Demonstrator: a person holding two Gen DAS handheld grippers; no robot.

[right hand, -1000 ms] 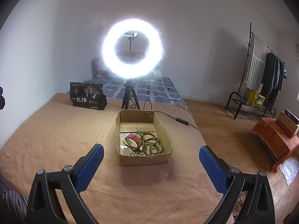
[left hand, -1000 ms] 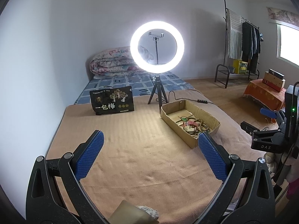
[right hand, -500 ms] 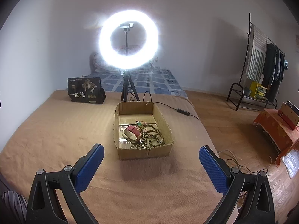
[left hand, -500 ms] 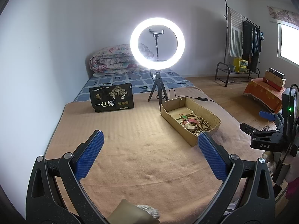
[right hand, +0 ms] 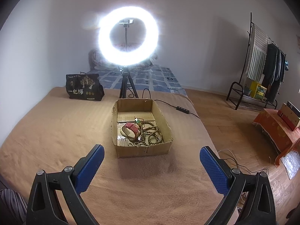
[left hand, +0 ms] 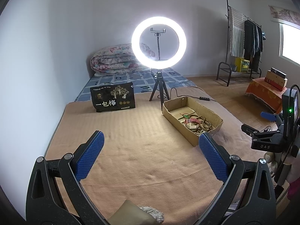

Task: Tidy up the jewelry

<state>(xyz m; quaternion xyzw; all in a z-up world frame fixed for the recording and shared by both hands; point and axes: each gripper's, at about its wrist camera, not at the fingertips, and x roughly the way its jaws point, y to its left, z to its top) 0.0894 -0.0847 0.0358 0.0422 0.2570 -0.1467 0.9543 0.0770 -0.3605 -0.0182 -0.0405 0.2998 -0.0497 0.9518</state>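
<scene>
An open cardboard box (right hand: pixel 160 148) sits on the tan blanket, right of centre; it also shows in the left wrist view (left hand: pixel 189 133). Inside lie wooden bead strings (right hand: pixel 151 135), a red bracelet (right hand: pixel 131 128) and a small green pendant (right hand: pixel 137 120); the beads also show in the left wrist view (left hand: pixel 203 124). My right gripper (right hand: pixel 151 161) is open and empty, just in front of the box. My left gripper (left hand: pixel 151 150) is open and empty, left of and nearer than the box. The right gripper also shows from the side in the left wrist view (left hand: pixel 266 129).
A lit ring light on a tripod (right hand: pixel 128 37) stands behind the box, its cable (right hand: pixel 182 109) trailing right. A black printed bag (right hand: pixel 83 89) stands at the back left. A clothes rack (right hand: pixel 266 69) and an orange-covered stand (right hand: pixel 279 129) are on the floor at right.
Both grippers have drawn slightly closer to the box and dipped their view a little. Both stay open and empty. Nothing in the box has moved.
</scene>
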